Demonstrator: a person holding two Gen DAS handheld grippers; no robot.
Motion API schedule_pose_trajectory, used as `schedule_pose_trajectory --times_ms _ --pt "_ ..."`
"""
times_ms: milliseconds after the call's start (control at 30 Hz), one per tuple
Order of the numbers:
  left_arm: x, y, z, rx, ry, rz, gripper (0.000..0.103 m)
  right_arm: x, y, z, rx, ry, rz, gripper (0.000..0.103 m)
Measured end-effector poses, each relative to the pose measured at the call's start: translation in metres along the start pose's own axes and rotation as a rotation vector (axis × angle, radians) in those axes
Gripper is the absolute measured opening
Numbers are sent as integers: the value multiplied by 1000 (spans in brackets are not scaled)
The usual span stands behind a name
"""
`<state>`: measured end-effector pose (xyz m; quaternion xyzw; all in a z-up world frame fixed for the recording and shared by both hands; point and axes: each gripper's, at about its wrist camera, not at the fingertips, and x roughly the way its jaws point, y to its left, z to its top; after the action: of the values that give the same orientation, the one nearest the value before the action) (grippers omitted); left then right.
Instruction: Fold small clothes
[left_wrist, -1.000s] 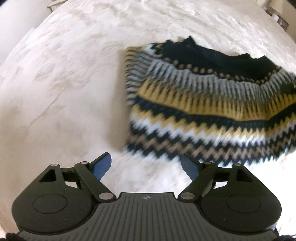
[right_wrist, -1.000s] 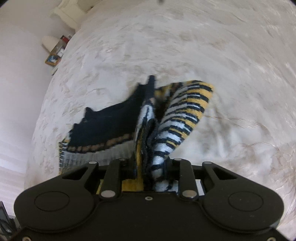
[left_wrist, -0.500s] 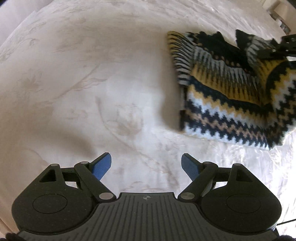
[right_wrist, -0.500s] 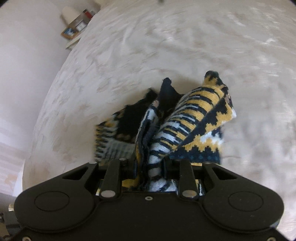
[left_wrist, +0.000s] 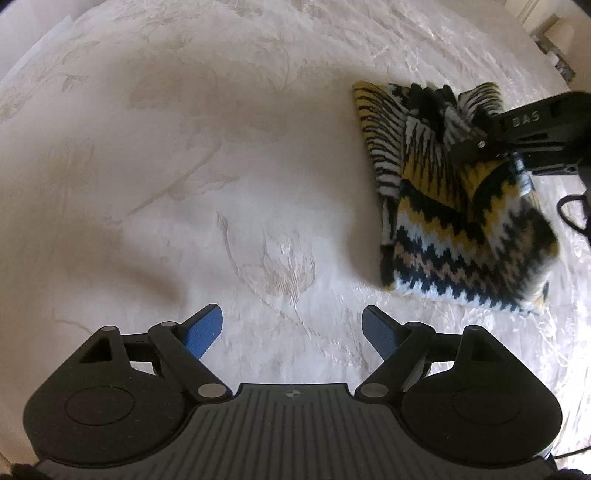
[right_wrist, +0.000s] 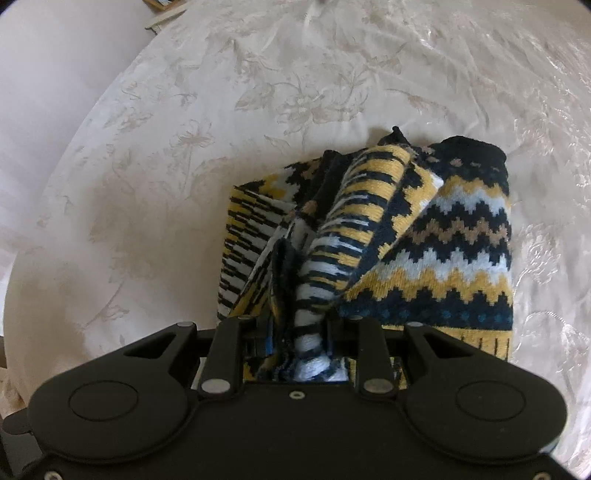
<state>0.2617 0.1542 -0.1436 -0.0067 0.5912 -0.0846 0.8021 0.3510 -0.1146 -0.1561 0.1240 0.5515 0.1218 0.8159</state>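
A small knitted sweater in black, yellow, white and tan zigzag bands lies folded over on the cream bedspread, at the right of the left wrist view. My right gripper is shut on a bunched edge of the sweater; its pads are hidden by the knit. In the left wrist view the right gripper shows as a black body reaching in from the right over the sweater's top. My left gripper stands open over bare bedspread, to the left of the sweater, nothing between its blue pads.
The bedspread has a pale floral pattern and spreads wide to the left and far side. A cable hangs at the right edge. Some small items sit beyond the bed's far left edge.
My right gripper has carried the sweater's gripped edge across, folding it over itself. My left gripper has drifted left, away from the sweater, staying open.
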Motion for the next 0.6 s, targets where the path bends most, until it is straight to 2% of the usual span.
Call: schedule_pose_trajectory --times_ms 133,200,267,300,333,367,433,567,600 --pt "-3 3 13 -11 -18 -22 83 2 6 1 0 -19 42 46" --pt "-5 3 21 -9 -30 -35 83 -4 5 -1 20 -59 117 46" --pt "-7 2 29 -5 -43 -46 83 -14 4 -3 42 -105 133 47" --pt "-8 2 33 -1 -49 -56 83 -20 3 -5 46 -131 131 50" --pt "-8 2 37 3 -53 -66 83 -27 1 -8 49 -158 128 59" --pt "-8 1 41 6 -56 -77 83 -33 -1 -11 49 -180 118 66" --pt "-7 0 49 10 -58 -101 83 -45 -3 -20 24 -216 84 73" --pt "-1 -1 61 -8 -51 -144 83 -59 6 -44 -116 -247 -52 89" --pt "1 -1 64 -10 -51 -150 83 -62 11 -54 -167 -254 -75 89"
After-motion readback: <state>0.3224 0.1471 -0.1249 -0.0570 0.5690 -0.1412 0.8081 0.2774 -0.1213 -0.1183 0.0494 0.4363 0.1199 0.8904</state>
